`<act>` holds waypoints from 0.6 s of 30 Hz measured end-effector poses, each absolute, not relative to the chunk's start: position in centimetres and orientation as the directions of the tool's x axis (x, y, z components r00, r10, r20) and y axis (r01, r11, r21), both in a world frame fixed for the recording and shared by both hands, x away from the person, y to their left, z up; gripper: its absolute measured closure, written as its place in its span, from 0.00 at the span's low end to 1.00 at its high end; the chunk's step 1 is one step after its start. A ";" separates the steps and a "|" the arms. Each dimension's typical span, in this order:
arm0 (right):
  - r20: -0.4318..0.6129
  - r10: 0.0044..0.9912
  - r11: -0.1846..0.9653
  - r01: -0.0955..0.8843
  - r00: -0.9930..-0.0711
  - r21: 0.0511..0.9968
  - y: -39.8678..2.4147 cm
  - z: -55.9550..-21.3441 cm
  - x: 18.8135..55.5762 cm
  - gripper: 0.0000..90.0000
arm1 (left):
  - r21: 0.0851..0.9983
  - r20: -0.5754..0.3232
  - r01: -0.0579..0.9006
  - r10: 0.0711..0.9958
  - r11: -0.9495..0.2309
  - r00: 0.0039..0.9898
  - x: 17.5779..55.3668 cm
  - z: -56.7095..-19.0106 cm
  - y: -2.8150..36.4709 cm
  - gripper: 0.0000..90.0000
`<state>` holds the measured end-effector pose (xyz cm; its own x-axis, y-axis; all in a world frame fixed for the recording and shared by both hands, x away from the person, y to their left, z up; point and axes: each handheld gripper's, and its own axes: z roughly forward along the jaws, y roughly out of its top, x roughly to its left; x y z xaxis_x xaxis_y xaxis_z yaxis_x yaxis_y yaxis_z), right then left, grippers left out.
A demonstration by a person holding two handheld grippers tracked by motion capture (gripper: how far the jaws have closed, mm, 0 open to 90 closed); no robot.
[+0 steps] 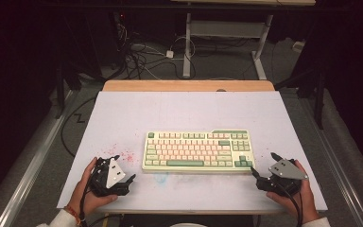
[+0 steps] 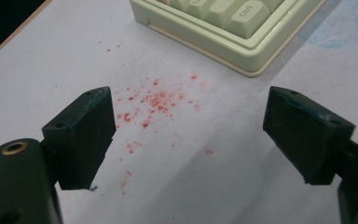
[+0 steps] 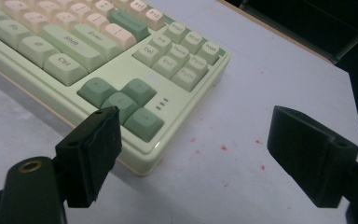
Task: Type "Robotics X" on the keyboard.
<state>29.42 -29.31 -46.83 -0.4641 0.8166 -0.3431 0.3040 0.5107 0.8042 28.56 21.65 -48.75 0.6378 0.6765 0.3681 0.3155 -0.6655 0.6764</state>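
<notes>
A pale green keyboard (image 1: pixel 198 151) with cream, pink and darker green keys lies flat near the middle of the white tabletop (image 1: pixel 189 113). My left gripper (image 1: pixel 124 168) rests on the table just left of the keyboard's near-left corner (image 2: pixel 251 65), open, with nothing between its jaws. My right gripper (image 1: pixel 263 164) sits just right of the keyboard's near-right corner (image 3: pixel 149 154), open too and holding nothing. In the right gripper view its left jaw stands in front of the green arrow keys (image 3: pixel 121 100).
Red specks (image 2: pixel 154 102) stain the table left of the keyboard, and a few (image 3: pixel 223 147) lie to its right. A faint blue smudge (image 1: pixel 163 177) marks the table in front of it. A wooden strip (image 1: pixel 189 85) runs along the far edge, with cables (image 1: pixel 142 59) on the floor beyond.
</notes>
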 end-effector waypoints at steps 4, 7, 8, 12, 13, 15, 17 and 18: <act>-0.350 0.809 0.518 0.293 -0.472 0.803 -29.2 -47.0 29.0 0.20 | 0.683 0.362 0.315 0.680 -0.659 0.638 28.5 -48.7 21.5 0.18; -0.341 0.814 0.508 0.292 -0.471 0.810 -29.2 -46.9 28.9 0.19 | 0.685 0.365 0.311 0.680 -0.659 0.636 28.5 -48.7 21.5 0.18; -0.340 0.814 0.509 0.296 -0.471 0.809 -29.2 -47.0 28.9 0.19 | 0.683 0.369 0.308 0.677 -0.662 0.636 28.6 -48.6 21.5 0.18; -0.343 0.811 0.513 0.296 -0.474 0.806 -29.1 -47.0 28.8 0.19 | 0.685 0.368 0.305 0.676 -0.661 0.638 28.5 -48.7 21.5 0.18; -0.340 0.815 0.509 0.297 -0.470 0.808 -29.1 -47.0 28.6 0.19 | 0.687 0.368 0.303 0.676 -0.661 0.639 28.5 -48.7 21.5 0.18; -0.344 0.815 0.509 0.292 -0.467 0.809 -29.0 -46.8 28.5 0.19 | 0.693 0.365 0.297 0.675 -0.657 0.641 28.4 -48.6 21.6 0.18; -0.341 0.818 0.505 0.292 -0.463 0.812 -29.0 -46.7 28.4 0.18 | 0.695 0.368 0.291 0.673 -0.657 0.641 28.4 -48.6 21.6 0.18; -0.348 0.815 0.509 0.286 -0.464 0.812 -28.9 -46.7 28.4 0.18 | 0.695 0.369 0.289 0.672 -0.659 0.642 28.4 -48.5 21.6 0.18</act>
<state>28.36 -28.95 -46.68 -0.4644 0.8146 -0.3476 0.2856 0.5092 0.8119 28.38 21.60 -48.55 0.6423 0.6716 0.3693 0.2894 -0.6587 0.6946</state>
